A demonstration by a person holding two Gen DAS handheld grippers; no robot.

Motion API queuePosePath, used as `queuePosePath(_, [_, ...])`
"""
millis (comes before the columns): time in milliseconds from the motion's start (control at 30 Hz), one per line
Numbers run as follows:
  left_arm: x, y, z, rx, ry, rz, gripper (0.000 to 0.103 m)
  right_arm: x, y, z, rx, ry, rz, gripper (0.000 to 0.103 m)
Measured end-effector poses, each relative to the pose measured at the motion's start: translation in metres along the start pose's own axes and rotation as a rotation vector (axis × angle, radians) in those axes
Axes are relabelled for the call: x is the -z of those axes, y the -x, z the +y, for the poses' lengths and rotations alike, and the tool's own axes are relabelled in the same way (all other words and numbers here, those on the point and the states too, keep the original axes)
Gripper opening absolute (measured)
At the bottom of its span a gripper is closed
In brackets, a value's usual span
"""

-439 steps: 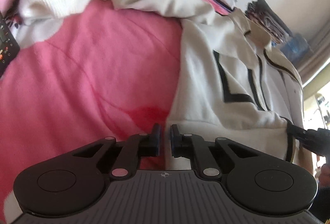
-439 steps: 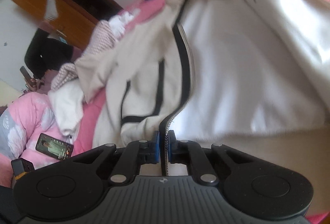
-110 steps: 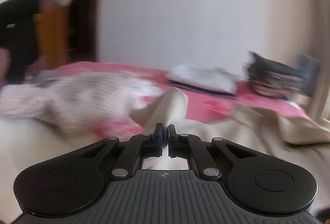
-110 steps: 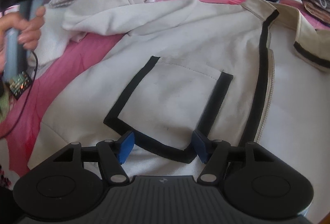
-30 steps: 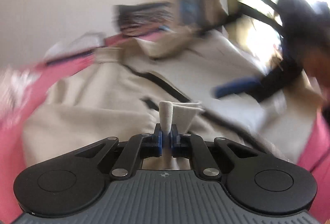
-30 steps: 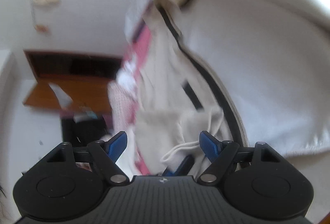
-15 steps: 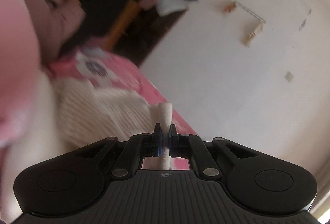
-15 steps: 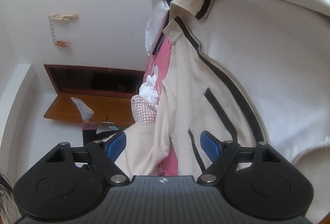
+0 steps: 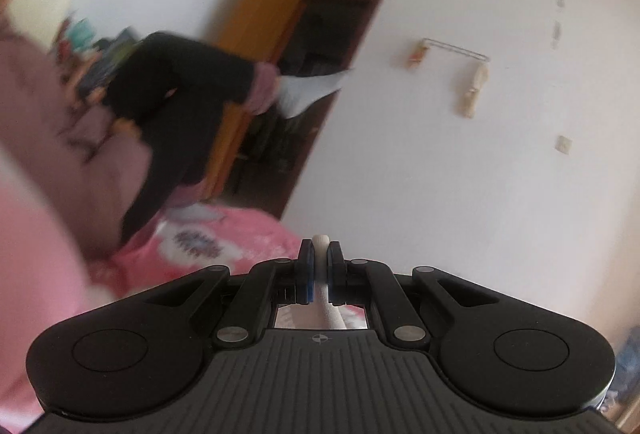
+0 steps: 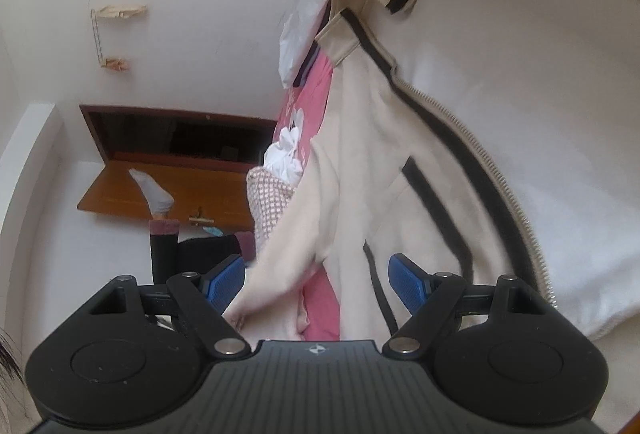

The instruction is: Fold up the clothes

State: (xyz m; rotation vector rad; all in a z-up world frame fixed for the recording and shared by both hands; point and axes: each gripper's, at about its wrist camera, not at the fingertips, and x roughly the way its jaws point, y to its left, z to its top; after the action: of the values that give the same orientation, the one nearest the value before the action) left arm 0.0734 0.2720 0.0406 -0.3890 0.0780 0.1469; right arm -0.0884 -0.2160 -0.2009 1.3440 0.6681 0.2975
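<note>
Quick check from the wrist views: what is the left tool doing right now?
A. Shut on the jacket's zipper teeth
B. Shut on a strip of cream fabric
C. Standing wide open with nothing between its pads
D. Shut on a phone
B: the left tool has its pads closed on a narrow strip of cream fabric that pokes up between them.

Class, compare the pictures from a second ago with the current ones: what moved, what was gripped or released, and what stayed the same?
The left gripper swung away from the jacket toward the wall, still clamped on its cream fabric fold. The right gripper stayed open and empty over the jacket.
</note>
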Motion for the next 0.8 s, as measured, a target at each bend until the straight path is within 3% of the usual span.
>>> queuePosePath(100, [-0.002,-0.009,-0.016,0.002,-0.1,0.003,0.004,0.003,-0.005,0.0,0.002,-0.003,0.016,0.082])
queuePosePath(267, [-0.003,-0.01,-0.022,-0.018,-0.114,0.033,0.004,0.005,-0.001,-0.003,0.005,-0.006,0.006,0.082])
queuePosePath(333, [0.001,-0.001,-0.03,0.008,-0.122,0.045,0.004,0.004,-0.001,0.0,0.018,0.02,0.011,0.082])
queuePosePath(367, [0.004,0.003,-0.036,0.031,-0.131,0.052,0.004,0.003,-0.003,0.006,0.028,0.055,0.018,0.082])
queuePosePath(500, [0.038,0.033,-0.071,0.165,-0.183,0.124,0.004,0.007,-0.019,0.068,0.046,0.389,0.057,0.082])
queuePosePath(667, [0.097,0.056,-0.09,0.272,-0.103,0.301,0.004,0.006,-0.032,0.119,-0.095,0.501,0.1,0.086])
queuePosePath(800, [0.12,0.055,-0.088,0.28,-0.038,0.412,0.004,0.044,-0.047,0.141,-0.011,0.816,0.168,0.091])
